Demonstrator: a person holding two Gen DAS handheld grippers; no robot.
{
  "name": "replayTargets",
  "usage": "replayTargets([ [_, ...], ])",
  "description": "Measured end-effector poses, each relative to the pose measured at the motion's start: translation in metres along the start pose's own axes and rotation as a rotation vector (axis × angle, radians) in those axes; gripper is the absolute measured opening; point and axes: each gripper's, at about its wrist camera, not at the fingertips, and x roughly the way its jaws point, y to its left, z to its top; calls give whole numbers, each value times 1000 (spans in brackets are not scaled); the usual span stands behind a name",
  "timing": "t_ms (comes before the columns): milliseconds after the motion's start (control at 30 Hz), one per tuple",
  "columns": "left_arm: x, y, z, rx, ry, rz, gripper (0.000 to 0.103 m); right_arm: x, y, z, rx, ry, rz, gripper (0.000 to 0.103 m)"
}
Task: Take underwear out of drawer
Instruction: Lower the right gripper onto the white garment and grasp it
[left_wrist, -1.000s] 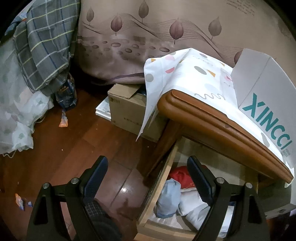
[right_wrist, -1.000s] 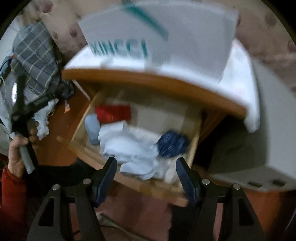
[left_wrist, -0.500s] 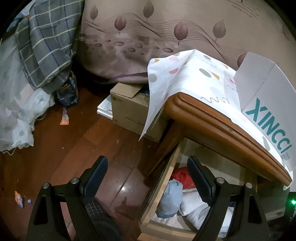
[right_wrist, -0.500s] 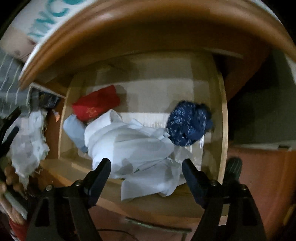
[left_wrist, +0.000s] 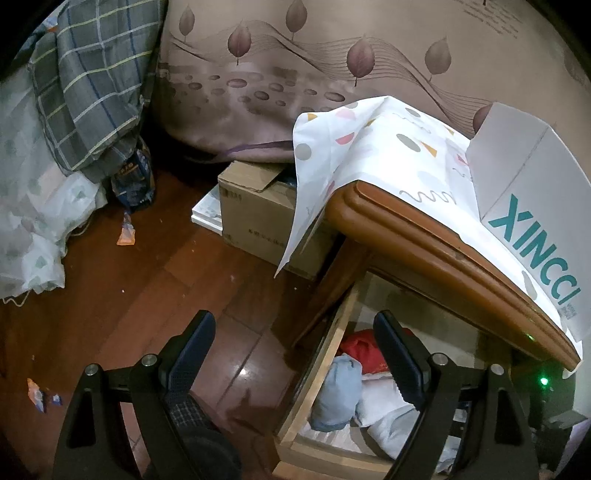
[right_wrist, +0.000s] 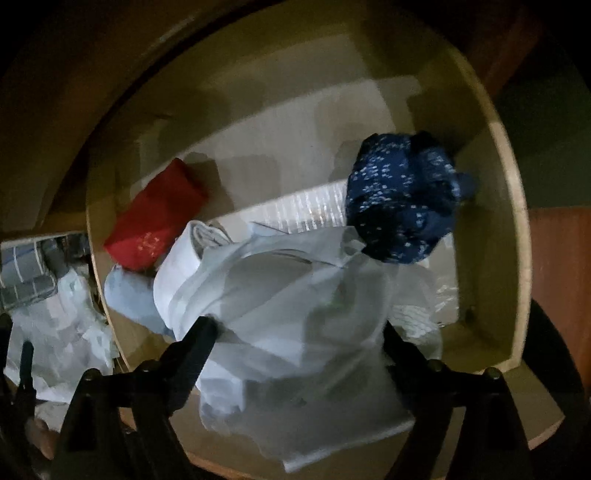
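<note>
Your right claw, jaws just opening wide, straddles the pale underwear heaped in the drawer; close carelessly and you could drag neighbouring garments along. Left claw hangs open.

Cardboard box on wooden floor, plaid cloth, leaf-patterned bedspread

The left gripper points steeply downward and holds level, its jaws standing wide apart with nothing between them; its two dark fingers rise from the 6 o'clock edge of its own view toward 11 and 1 o'clock. The right gripper aims almost straight down. Its jaws have just been opening and now stand at their widest, the fingertips straddling pale cloth without pressing on it.
</note>
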Motion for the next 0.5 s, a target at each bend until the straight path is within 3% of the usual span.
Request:
replayTargets([
  [167, -1, 0, 0, -1, -2, -8, 85, 16, 11, 5, -4, 53, -44, 97],
  [300, -2, 1, 0, 2, 4, -9, 85, 35, 28, 2, -87, 108, -128, 103],
  [500, -2, 1, 0, 0, 5, -10, 85, 50, 43, 0, -166, 170, -209, 103],
])
